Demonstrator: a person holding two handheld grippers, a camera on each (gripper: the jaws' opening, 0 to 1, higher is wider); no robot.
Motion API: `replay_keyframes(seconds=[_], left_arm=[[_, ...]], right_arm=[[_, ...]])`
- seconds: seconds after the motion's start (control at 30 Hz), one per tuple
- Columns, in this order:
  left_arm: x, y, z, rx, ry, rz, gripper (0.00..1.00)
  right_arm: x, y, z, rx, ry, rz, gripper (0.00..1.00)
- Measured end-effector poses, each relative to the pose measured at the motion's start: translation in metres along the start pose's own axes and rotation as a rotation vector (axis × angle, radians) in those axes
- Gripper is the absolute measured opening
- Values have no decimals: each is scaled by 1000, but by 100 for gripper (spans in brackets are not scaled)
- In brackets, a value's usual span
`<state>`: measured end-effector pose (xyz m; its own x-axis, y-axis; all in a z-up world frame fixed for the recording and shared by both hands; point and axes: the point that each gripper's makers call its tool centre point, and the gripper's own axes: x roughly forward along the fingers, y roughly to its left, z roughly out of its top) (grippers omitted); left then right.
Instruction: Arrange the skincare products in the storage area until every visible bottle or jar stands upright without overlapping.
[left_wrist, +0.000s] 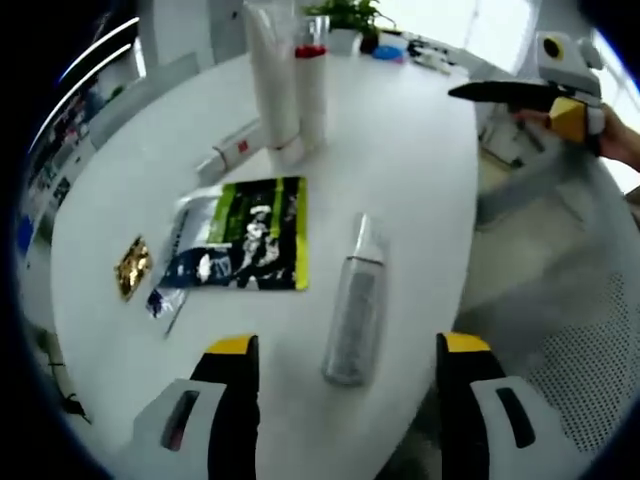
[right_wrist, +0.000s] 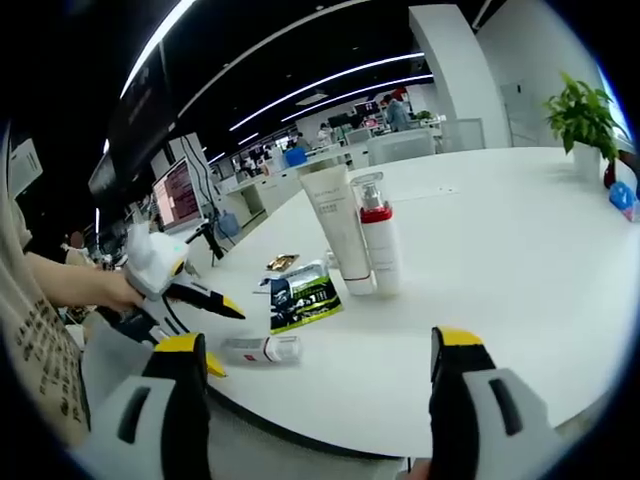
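We held the left gripper (left_wrist: 345, 365) low over the near edge of the round white table (left_wrist: 420, 170), its yellow-tipped jaws spread wide and grasping nothing. Between them, lying on its side, was a slim silver spray bottle with a clear cap (left_wrist: 354, 312). Its base pointed toward us and its cap pointed to the far side.

To the left of it lay a flat green and black sachet (left_wrist: 255, 235), partly over a blue and silver sachet (left_wrist: 190, 262), and further left a small gold foil packet (left_wrist: 131, 265). At the far side a tall white squeeze tube (left_wrist: 272, 75) stood upright on its cap, touching or just beside a white pump bottle with a red collar (left_wrist: 311, 90). A small white tube with a red label (left_wrist: 232, 150) lay on its side near them.

The right gripper (right_wrist: 315, 395) was also released, empty, and hovered off the table edge. In its view the left gripper (right_wrist: 170, 285) came in from the left, held by a hand (right_wrist: 110, 292).

We judged the silver bottle to be light, stiff and rather slippery, since it is round and smooth, so it may roll when touched. The best hold seemed to be across the middle of its body, not the clear cap, which could come off. After this it would need tilting up onto its base, in a free place well apart from the sachets.
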<state>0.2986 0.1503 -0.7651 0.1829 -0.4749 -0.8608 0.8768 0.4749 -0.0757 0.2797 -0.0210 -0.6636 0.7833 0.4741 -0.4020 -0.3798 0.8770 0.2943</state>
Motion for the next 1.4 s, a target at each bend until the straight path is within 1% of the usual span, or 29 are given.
replay_keyframes(seconds=[0.1,0.33,0.4,0.47,0.6,0.63,0.73,0.77,0.9,0.97,1.13,1.4], left_arm=[[6,1,0,12,20,-15,65],[15,0,5,45,40,-40,53],[17,-1,9,73,34,-42,49],[19,-3,11,108,41,-48,45],[24,-6,13,144,56,-66,41],[26,-6,13,156,57,-67,39],[27,-4,11,180,84,-57,30],[28,-2,14,191,74,-52,28],[28,1,14,172,86,-57,24],[28,3,13,190,88,-47,22],[28,3,14,222,86,-32,19],[29,6,16,186,61,-26,17]], right_arm=[[0,-1,0,-6,-2,-7,91],[0,-4,0,0,3,-26,90],[0,-5,-1,3,3,-31,90],[0,-6,-1,6,4,-35,89],[0,-7,-1,7,6,-44,89],[0,-7,-1,7,8,-45,89],[0,-8,-2,11,8,-51,89],[0,-9,-2,13,9,-54,89],[0,-10,-3,12,13,-59,89],[0,-9,-3,12,13,-59,88],[0,-10,-3,10,17,-62,88],[0,-9,-4,5,23,-58,88]])
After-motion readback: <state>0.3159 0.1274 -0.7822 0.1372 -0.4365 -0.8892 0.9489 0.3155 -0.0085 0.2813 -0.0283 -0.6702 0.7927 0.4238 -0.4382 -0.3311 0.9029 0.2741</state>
